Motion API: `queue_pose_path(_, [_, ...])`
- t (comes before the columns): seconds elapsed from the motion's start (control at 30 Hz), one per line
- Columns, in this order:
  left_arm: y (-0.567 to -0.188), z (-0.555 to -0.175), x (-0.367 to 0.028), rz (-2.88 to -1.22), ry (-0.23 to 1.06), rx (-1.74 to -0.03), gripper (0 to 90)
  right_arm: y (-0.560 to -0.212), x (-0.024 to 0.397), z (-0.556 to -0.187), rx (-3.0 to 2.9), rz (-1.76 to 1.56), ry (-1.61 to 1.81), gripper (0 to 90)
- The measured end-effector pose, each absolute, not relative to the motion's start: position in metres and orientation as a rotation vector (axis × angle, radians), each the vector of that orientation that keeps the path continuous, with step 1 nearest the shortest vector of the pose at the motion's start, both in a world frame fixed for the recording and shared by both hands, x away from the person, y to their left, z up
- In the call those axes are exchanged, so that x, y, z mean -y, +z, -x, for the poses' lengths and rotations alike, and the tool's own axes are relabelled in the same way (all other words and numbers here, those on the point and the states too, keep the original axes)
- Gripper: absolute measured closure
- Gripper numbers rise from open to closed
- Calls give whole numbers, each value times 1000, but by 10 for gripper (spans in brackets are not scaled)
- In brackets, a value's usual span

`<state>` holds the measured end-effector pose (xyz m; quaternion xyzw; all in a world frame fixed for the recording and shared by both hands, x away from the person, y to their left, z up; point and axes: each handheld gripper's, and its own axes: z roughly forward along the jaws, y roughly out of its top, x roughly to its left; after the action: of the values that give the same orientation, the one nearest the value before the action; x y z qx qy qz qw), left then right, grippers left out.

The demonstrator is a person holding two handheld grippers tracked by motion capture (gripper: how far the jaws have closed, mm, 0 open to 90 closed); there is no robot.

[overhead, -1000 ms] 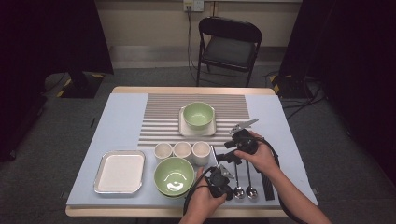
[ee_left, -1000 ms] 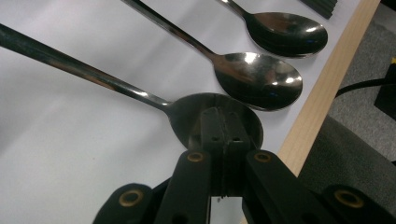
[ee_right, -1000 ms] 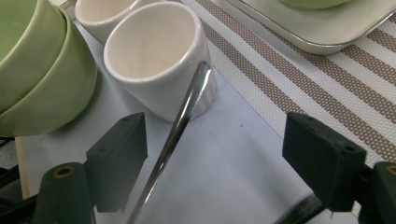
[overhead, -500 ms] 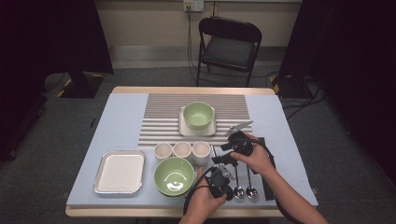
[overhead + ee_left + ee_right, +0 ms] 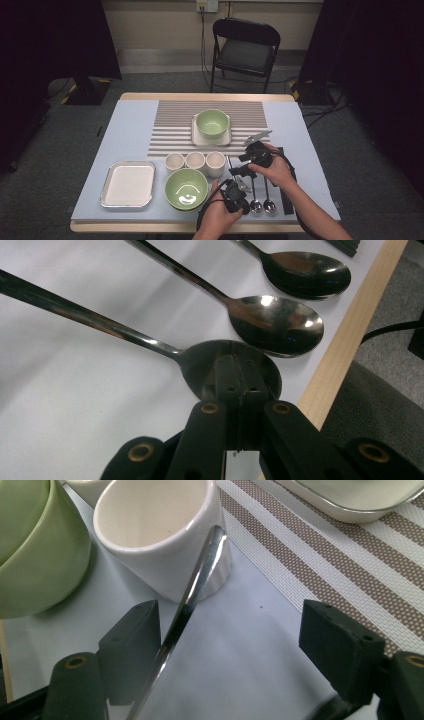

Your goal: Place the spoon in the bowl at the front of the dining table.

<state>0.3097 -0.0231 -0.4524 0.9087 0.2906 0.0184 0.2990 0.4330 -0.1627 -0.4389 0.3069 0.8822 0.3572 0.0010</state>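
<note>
My left gripper [image 5: 239,390] is clamped shut on the bowl of a shiny steel spoon [image 5: 125,335] at the table's [image 5: 125,125] near edge, left of two more steel spoons [image 5: 272,322]. My right gripper [image 5: 227,645] is wide open around that spoon's handle, its jaws having just narrowed slightly, near a cream ceramic cup [image 5: 155,535].

From above I see my left tool [image 5: 235,196] low beside the green bowl [image 5: 186,188], near two spoons [image 5: 262,204] at the bench [image 5: 125,130] edge. My right tool [image 5: 250,161] hovers just right of three cream cups [image 5: 195,160].
</note>
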Motion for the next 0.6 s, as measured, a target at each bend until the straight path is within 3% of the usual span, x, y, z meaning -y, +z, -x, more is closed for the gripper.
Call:
queue_pose_path(0.33, [-453,-309,24,-2406,53,-780,900,-439,179,-434,-2757,-1004,1116,315])
queue_pose_path(0.6, [-452,-309,25,-2413,52,-780,900,-435,175,-432,-2755,-1005,1173,281])
